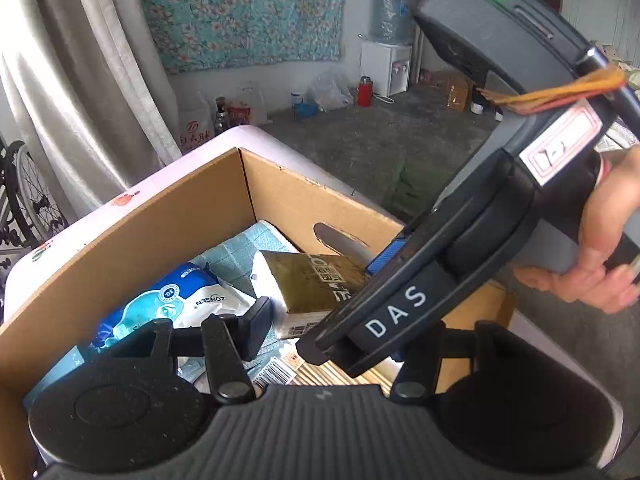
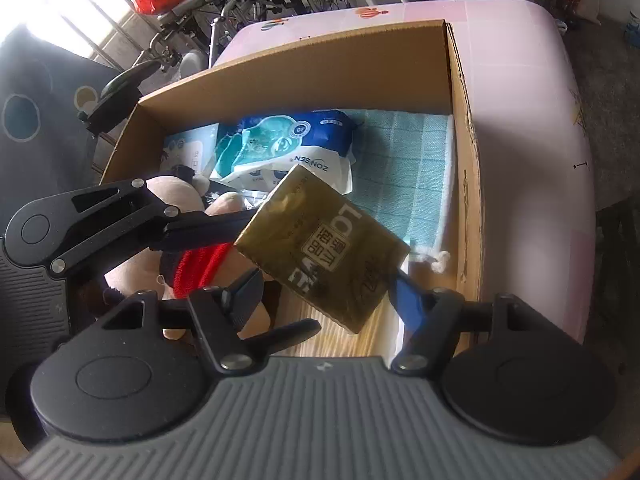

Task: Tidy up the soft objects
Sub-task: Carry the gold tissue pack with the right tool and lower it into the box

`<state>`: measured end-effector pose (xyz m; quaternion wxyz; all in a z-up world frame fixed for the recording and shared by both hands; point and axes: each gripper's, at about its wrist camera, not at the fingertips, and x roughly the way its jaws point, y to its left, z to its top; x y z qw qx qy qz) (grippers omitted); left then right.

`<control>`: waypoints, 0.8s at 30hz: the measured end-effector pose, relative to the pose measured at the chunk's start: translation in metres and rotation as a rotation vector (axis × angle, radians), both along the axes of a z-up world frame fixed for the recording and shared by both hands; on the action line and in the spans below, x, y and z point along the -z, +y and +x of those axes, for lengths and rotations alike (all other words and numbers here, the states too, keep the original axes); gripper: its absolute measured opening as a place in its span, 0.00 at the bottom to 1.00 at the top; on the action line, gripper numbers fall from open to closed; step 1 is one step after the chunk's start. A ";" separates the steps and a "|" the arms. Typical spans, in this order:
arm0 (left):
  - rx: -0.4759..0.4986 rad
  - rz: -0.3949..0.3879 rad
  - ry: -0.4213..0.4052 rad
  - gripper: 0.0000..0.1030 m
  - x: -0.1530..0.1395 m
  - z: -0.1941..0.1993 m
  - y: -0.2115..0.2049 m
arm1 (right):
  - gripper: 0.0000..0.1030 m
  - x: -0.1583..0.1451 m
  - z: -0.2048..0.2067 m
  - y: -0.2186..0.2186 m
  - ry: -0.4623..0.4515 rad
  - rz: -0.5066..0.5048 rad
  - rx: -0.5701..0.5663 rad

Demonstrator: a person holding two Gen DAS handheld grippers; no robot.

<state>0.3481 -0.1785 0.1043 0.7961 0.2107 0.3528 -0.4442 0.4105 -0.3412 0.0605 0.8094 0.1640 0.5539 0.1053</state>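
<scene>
Gold tissue pack (image 2: 322, 246) pinched at its lower edge by the right gripper (image 2: 320, 300), hanging tilted over the cardboard box (image 2: 466, 128), probably to drop it beside the blue wipes packet (image 2: 288, 142) and plush toy (image 2: 176, 196); right hand (image 1: 600, 236) angled steeply down; left gripper (image 1: 340, 320) spread wide, holding nothing, low over the box

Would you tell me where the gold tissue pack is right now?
The gold tissue pack sits mid-frame in the right wrist view, inside the cardboard box, overlapping the blue wipes packet.
</scene>
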 end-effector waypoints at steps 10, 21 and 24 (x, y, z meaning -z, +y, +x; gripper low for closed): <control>0.044 0.159 0.271 0.36 0.081 0.059 -0.010 | 0.62 0.013 0.019 0.030 0.060 -0.272 -0.258; -0.071 0.124 0.235 0.35 0.068 0.073 -0.009 | 0.59 -0.014 -0.008 0.001 -0.033 -0.230 -0.201; -0.084 0.124 0.233 0.27 0.076 0.089 -0.028 | 0.57 -0.020 -0.016 -0.009 -0.054 -0.207 -0.187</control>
